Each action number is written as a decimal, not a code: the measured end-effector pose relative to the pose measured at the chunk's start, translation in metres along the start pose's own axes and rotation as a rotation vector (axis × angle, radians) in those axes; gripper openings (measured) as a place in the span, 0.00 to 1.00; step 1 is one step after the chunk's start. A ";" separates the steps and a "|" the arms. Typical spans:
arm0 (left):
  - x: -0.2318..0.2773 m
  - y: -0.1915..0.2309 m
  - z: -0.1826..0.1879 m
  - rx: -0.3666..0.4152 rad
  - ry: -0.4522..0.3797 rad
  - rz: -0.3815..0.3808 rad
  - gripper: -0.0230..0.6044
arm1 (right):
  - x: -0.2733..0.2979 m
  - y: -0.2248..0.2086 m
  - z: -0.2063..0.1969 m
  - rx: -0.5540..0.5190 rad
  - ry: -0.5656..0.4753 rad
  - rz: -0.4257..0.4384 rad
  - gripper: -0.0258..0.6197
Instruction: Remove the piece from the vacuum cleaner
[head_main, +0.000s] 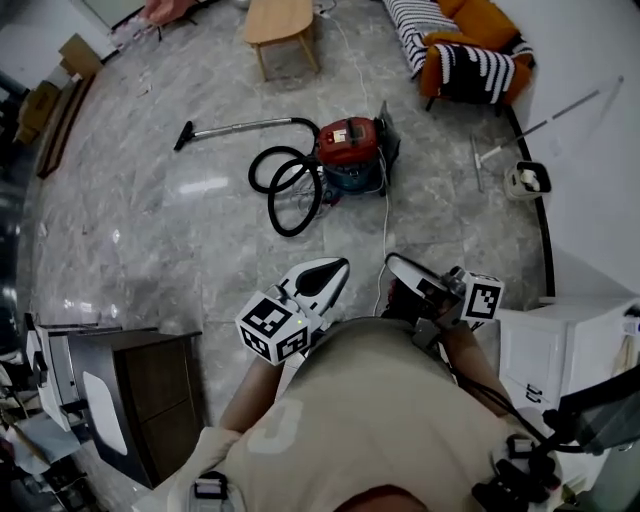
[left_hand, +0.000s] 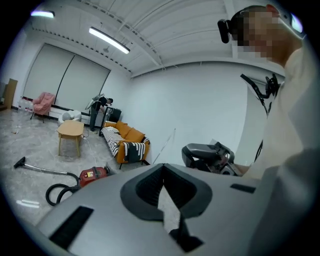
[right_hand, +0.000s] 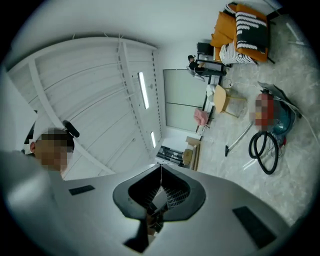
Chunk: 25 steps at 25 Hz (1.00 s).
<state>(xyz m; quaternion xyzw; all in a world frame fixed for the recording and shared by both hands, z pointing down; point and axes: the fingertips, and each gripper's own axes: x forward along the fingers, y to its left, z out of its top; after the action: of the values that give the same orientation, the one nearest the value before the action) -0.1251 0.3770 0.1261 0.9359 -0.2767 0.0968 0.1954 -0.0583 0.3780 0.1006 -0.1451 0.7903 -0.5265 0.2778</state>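
The main risk from here is the approach. The vacuum cleaner (head_main: 348, 150) sits on the marble floor (head_main: 150, 230) well apart from us, and a pale cord (head_main: 384, 225) trails from its body back toward our feet. Stepping on the cord or catching it could drag the machine or trip us. The black hose (head_main: 285, 190) lies in loose loops just beside the red body, and the wand (head_main: 240, 126) runs off to the left. A grip taken on a loop instead of at a joint would, we judge, only pull the whole cleaner across the smooth floor without freeing anything. We cannot tell from here which piece is meant to come off, or how it is latched, so tugging with one gripper while nothing braces the body is the likeliest way to fail.

Both hands are held close to the chest, side by side, with the marker cubes facing outward. The left gripper (head_main: 338, 268) points forward and slightly down toward the cleaner. Its jaws are clenched tip to tip with nothing between them. The right gripper (head_main: 395, 264) is tipped upward and rolled, so its own view shows the ceiling and turns the room on its side. Its jaws are also pressed together and empty. Neither gripper is near the cleaner, and both would need to be opened before any grasp.
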 end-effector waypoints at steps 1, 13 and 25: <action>0.013 -0.003 0.002 0.007 0.014 -0.002 0.04 | -0.008 -0.005 0.013 -0.007 -0.014 -0.005 0.04; 0.129 -0.024 0.022 0.035 0.071 0.032 0.04 | -0.070 -0.039 0.107 -0.014 0.019 -0.016 0.04; 0.153 0.004 0.023 0.022 0.097 0.087 0.04 | -0.066 -0.068 0.122 0.012 0.102 -0.066 0.04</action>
<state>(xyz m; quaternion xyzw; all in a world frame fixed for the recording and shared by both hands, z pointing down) 0.0007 0.2907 0.1508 0.9193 -0.3061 0.1534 0.1938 0.0621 0.2935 0.1459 -0.1425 0.7950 -0.5469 0.2205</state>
